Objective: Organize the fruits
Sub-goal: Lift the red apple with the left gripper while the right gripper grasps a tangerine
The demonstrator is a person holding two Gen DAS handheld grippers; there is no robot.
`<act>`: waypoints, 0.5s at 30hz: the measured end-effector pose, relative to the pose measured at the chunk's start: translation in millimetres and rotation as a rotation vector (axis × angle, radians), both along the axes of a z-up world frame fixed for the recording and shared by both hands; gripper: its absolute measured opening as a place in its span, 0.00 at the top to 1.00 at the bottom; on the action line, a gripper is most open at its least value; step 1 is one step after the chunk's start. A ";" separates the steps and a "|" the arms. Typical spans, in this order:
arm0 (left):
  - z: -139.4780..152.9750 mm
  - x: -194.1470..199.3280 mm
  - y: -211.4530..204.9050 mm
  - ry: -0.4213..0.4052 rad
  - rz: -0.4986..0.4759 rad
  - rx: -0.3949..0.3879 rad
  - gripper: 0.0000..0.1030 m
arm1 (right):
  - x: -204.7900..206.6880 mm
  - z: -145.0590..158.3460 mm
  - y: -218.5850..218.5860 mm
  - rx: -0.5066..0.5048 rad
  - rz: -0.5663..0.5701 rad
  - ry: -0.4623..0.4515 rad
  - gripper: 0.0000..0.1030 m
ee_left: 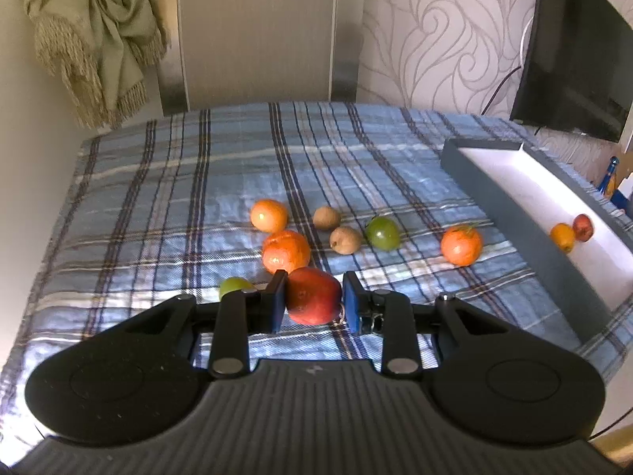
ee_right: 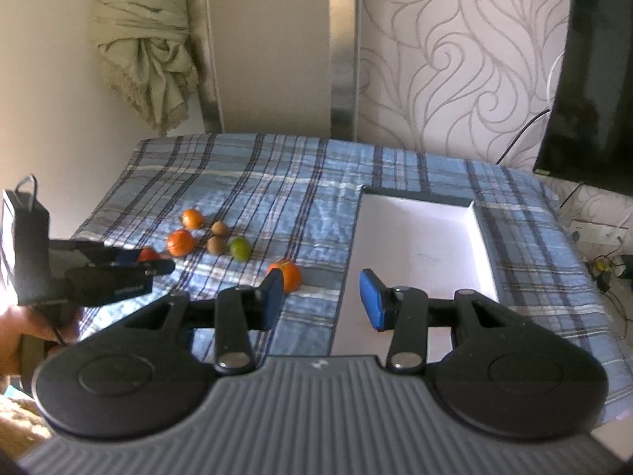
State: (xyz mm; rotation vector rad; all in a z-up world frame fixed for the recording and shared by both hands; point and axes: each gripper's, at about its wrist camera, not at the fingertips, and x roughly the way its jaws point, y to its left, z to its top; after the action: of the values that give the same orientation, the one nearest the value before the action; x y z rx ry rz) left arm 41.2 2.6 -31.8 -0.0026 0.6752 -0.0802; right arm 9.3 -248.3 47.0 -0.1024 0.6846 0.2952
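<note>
My left gripper (ee_left: 312,301) has its blue pads around a red apple (ee_left: 313,296) on the plaid cloth; the left pad touches it, a small gap shows at the right pad. Beyond it lie oranges (ee_left: 285,251), (ee_left: 269,215), (ee_left: 461,245), two brown kiwis (ee_left: 345,240), a green fruit (ee_left: 382,232) and a light green fruit (ee_left: 234,287). The dark box with a white inside (ee_left: 526,233) holds an orange and a red fruit (ee_left: 583,227). My right gripper (ee_right: 322,301) is open and empty above the box's near left edge (ee_right: 344,277). The left gripper also shows in the right wrist view (ee_right: 150,263).
The blue plaid cloth (ee_left: 178,182) covers the table. A black TV (ee_left: 577,59) hangs at the right wall, a tied curtain (ee_left: 95,39) at the left. Cables and a socket (ee_right: 601,261) lie beyond the table's right edge.
</note>
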 end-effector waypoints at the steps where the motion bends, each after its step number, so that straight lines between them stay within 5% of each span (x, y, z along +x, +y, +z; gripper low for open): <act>1: 4.8 -4.7 0.3 -0.008 0.001 -0.001 0.67 | -1.0 -1.2 1.9 0.003 0.011 0.003 0.56; 15: 49.1 -73.4 0.8 -0.068 0.044 0.023 0.66 | -6.3 -20.9 22.5 0.048 0.108 0.034 0.56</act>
State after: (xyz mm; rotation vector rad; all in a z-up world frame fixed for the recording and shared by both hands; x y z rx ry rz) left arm -32.2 3.5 17.4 0.0074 0.6077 -0.0301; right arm 3.0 -225.7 26.1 -0.0888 0.7068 0.4174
